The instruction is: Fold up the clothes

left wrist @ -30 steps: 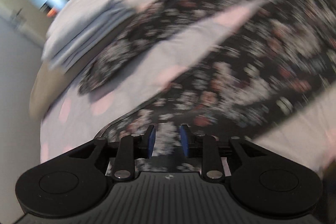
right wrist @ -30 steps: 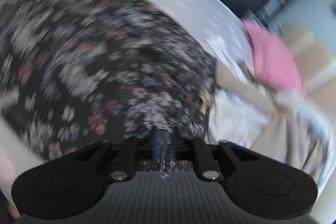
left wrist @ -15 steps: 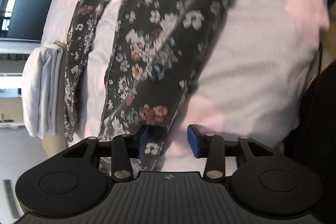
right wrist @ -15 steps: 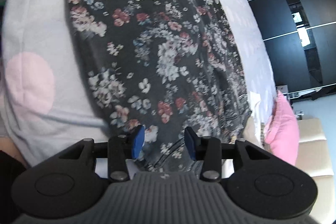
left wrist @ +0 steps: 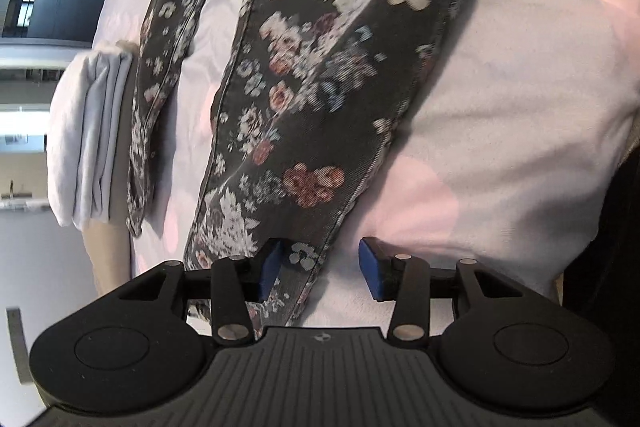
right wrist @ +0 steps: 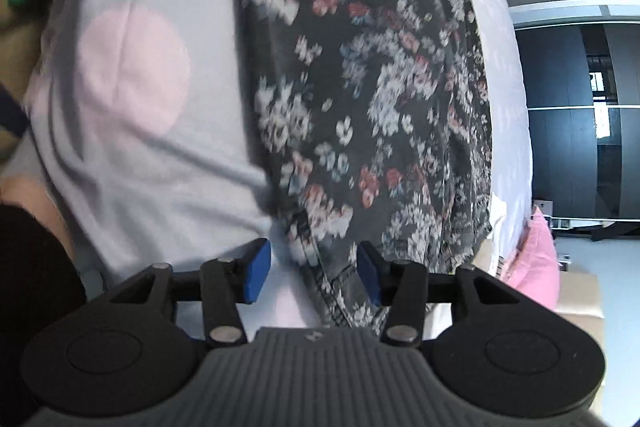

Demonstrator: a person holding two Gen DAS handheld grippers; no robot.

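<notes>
A dark floral garment (left wrist: 320,67) lies flat on a pale sheet with pink dots (left wrist: 500,107); one wide part and one narrow strip (left wrist: 160,67) run away from me. My left gripper (left wrist: 322,263) is open just above its near end, and the hem lies loose between the blue pads (left wrist: 268,267). In the right wrist view the same garment (right wrist: 380,87) spreads over the sheet (right wrist: 132,87). My right gripper (right wrist: 312,269) has its jaws opening; the garment's near corner lies between them, close to the right pad (right wrist: 368,275), not pressed.
A folded stack of white cloth (left wrist: 84,139) sits at the bed's left edge. A pink cushion (right wrist: 538,259) and pale cloth lie off the bed's right edge, with dark wardrobe doors (right wrist: 568,115) beyond. A person's dark clothing (right wrist: 32,287) is close at the near side.
Both grippers rolled, came down toward the bed and let go of the garment: their jaws, shut on the fabric a second ago, now stand apart. The garment now lies flat.
</notes>
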